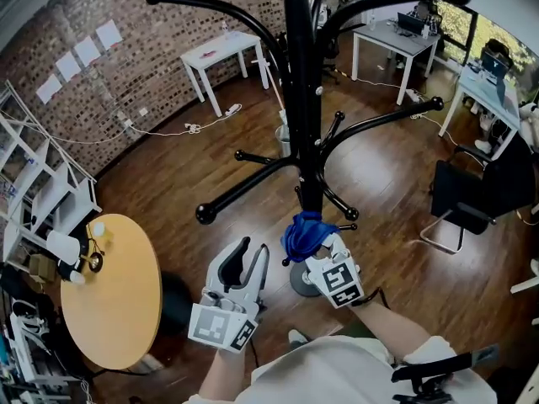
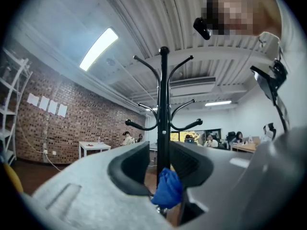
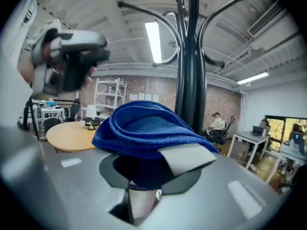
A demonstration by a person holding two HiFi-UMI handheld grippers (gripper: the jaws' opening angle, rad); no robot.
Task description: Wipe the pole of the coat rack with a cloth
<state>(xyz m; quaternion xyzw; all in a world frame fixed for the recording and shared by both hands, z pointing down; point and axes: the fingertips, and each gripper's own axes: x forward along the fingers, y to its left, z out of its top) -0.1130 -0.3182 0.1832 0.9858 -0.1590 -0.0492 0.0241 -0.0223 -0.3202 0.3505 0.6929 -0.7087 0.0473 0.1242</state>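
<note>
brick wall (image 1: 135, 66) curves round a dark wooden floor (image 1: 194, 167), with four paper sheets (image 1: 87, 50) pinned to it. three white tables (image 1: 221, 50) stand along the far side, one black chair (image 1: 472, 194) is at the right, and one round yellow table (image 1: 118, 293) is at the left beside a white shelf unit (image 1: 38, 183). the coat rack's black pole (image 1: 301, 99) rises in the middle, its curved arms (image 1: 253, 183) spreading out on several sides; one ball-tipped arm reaches down-left, just beyond the left gripper (image 1: 255, 255). low on the pole, near the base (image 1: 299, 284), the one blue cloth (image 1: 305, 232) sits bunched against the pole. the right gripper (image 1: 320, 247) has its jaws closed on that cloth, a thick fold bulging over them. the left gripper holds nothing: its jaws stand apart, beside the pole and clear of it, with pole and cloth seen through the gap.
</note>
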